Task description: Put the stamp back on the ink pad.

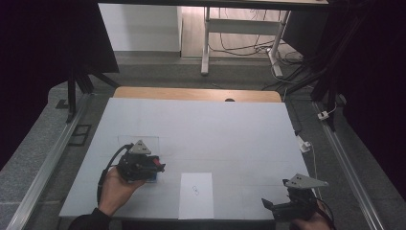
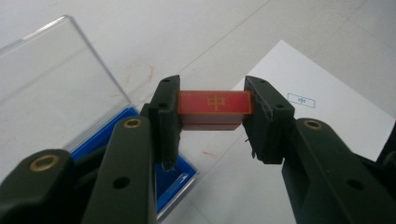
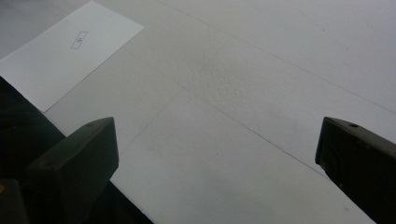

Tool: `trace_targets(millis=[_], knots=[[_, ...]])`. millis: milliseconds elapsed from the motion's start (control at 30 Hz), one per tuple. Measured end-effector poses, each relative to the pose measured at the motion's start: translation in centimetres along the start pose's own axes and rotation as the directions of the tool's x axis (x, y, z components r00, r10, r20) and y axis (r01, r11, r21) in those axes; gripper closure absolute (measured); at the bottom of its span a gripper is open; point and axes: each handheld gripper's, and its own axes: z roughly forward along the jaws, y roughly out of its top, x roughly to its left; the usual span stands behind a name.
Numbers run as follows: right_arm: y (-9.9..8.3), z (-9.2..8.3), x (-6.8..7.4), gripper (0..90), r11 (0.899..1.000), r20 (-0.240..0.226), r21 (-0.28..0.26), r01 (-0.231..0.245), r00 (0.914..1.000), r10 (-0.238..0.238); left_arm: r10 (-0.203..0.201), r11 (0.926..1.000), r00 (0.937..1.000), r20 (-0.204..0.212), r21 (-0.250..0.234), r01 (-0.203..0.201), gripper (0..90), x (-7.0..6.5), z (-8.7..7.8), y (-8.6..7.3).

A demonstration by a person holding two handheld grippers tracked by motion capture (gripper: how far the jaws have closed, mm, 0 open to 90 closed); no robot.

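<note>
1. On the left side of the desk (image 1: 201,120) we see a small case: a clear lid (image 2: 51,88) that stands open and a blue tray (image 2: 175,179) under it.
2. Our left tongs (image 2: 214,112) are just over the near edge of that case. They are clamped on a little red block (image 2: 214,102), one black pad on each end of it.
3. The red block has a gold sign on its top face. It hangs in the air between the pads and touches nothing else. The blue tray is just below and to the left of it.
4. So we think this is the carry step: the block is out of the case and is on its way to the white paper.
5. The white paper (image 1: 196,194) lies flat near the front edge of the desk, in the middle. It has a small box mark (image 2: 301,100) printed on it. From the left tongs we see that mark just past the right pad.
6. The next move, we think, is to bring the block over that small mark, keep it level, and come down slowly so it lands flat on the mark.
7. We must keep the squeeze firm until the block sits on the paper, or it may slip and tip.
8. Our right tongs (image 3: 217,154) are far to the right, near the front corner of the desk. Their jaws stand wide apart with nothing between them, over bare desk.
</note>
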Motion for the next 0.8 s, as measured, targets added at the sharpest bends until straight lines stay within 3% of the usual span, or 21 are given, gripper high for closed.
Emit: trace_targets(millis=[433, 600, 800], knots=[[0.0, 0.0, 0.0, 0.0, 1.000, -0.001, -0.001, 0.002, 1.0000, -0.002, -0.082, 0.9965, 0.9946, -0.064, 0.013, 0.083, 58.5, 3.5, -0.5, -1.6], [0.0, 0.0, 0.1, 0.0, 1.000, 0.000, -0.001, 0.004, 1.0000, -0.004, -0.093, 0.9951, 0.9906, -0.100, 0.026, 0.096, 58.4, 5.0, -0.7, -2.6], [0.0, 0.0, 0.1, 0.0, 1.000, -0.001, -0.002, 0.006, 1.0000, -0.006, -0.112, 0.9926, 0.9876, -0.110, 0.034, 0.116, 58.4, 5.9, -0.6, -3.3]])
